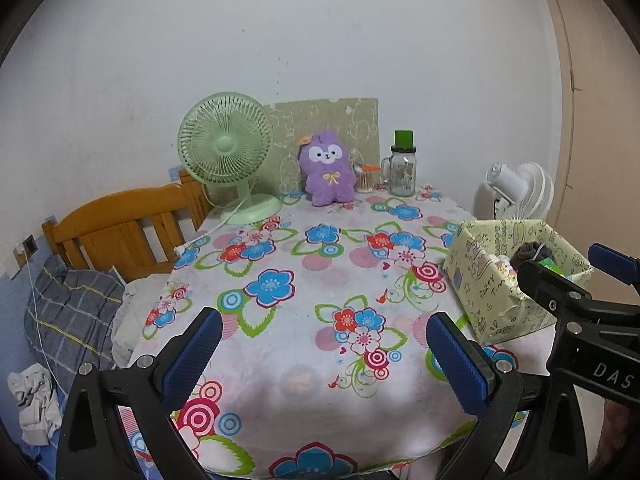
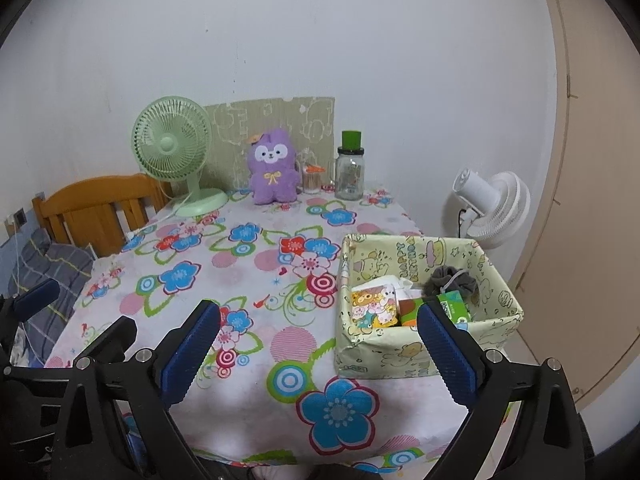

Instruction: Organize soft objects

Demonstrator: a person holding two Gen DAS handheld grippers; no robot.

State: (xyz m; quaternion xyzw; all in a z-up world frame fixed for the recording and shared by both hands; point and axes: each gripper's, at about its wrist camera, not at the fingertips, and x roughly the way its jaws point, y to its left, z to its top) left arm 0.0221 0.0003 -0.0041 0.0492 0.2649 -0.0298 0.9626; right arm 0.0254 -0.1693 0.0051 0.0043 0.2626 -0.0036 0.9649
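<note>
A purple plush toy (image 1: 329,168) sits upright at the far edge of the flowered table (image 1: 304,280); it also shows in the right wrist view (image 2: 273,173). A yellow-green paper box (image 2: 424,304) stands at the table's right; it holds a grey sock (image 2: 450,280), tissue packs and small packets. The box shows in the left wrist view (image 1: 508,276) too. My left gripper (image 1: 324,356) is open and empty over the table's near part. My right gripper (image 2: 318,356) is open and empty, its right finger in front of the box.
A green desk fan (image 1: 228,156) stands at the far left, and a glass jar with a green lid (image 1: 402,168) and a small cup (image 1: 364,178) beside the plush. A white fan (image 2: 490,208) stands beyond the table's right edge. A wooden bed frame (image 1: 120,232) with bedding lies to the left.
</note>
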